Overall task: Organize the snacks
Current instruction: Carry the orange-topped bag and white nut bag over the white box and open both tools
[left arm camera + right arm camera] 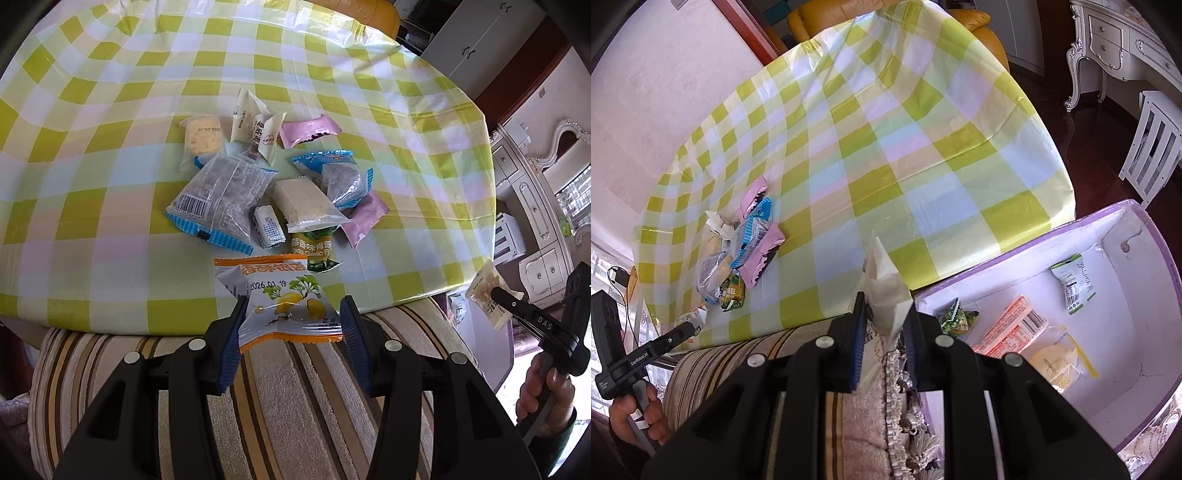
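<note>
Right gripper (882,325) pinches a cream packet (882,291); left gripper (291,314) pinches an orange-trimmed packet (284,299). Best release low inside the lilac box (1123,225).

1. In the left wrist view, the orange packet (284,306) covers the pad faces of the left hand-held gripper (291,317); contact on its right side cannot be told.
2. Just ahead of that packet, a green packet (314,251) is half hidden under a white bar (303,203).
3. In the right wrist view, the white packet (882,291) runs down between the pads of the right hand-held gripper (884,325), its lower end hidden.
4. To the right, the box (1015,247) is cut off by the picture's edge.
5. Far left, the pile's (738,247) print is too small to read.
</note>
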Action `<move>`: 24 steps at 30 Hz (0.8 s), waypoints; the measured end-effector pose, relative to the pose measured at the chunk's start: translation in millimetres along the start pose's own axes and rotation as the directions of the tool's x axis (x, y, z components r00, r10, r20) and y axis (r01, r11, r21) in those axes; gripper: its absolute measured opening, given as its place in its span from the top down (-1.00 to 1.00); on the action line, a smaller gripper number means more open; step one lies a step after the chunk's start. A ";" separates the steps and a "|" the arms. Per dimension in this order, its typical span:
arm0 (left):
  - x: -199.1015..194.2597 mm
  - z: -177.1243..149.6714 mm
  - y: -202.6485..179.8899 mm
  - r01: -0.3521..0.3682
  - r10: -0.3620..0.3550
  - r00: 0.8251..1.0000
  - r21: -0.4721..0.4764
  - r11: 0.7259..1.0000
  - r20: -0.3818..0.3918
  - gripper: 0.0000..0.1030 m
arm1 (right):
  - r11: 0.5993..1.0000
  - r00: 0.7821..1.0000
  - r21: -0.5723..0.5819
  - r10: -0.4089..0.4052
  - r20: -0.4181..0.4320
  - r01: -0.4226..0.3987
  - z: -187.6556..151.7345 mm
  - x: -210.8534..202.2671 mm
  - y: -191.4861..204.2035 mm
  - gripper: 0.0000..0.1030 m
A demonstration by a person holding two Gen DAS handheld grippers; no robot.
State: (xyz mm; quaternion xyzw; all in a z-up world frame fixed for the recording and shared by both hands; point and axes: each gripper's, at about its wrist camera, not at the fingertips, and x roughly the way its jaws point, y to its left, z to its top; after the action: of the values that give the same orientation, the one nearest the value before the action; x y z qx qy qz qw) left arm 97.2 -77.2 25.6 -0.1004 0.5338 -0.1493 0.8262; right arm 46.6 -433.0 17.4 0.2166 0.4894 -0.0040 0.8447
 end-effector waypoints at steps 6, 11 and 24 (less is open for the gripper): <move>1.1 1.4 -53.4 0.107 -0.108 0.994 0.105 0.989 0.001 0.06 | 0.997 0.997 0.018 -0.073 0.030 0.072 -2.3 -8.7 -23.6 0.63; 30.3 -5.0 -118.5 0.213 -0.199 0.976 0.208 0.955 -0.085 0.06 | 0.990 0.989 0.051 -0.136 0.053 0.133 -3.7 -16.8 -50.8 0.63; 98.3 -45.7 -246.9 0.373 -0.245 0.909 0.395 0.839 -0.338 0.05 | 0.949 0.963 0.196 -0.262 0.067 0.245 -11.9 -31.4 -131.0 0.63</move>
State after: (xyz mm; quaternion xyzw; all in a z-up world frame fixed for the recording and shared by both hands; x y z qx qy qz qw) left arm 58.9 -343.2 3.4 0.0300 0.5701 -0.4139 0.7091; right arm -8.1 -553.8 -9.1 0.2296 0.4712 -0.1683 0.8348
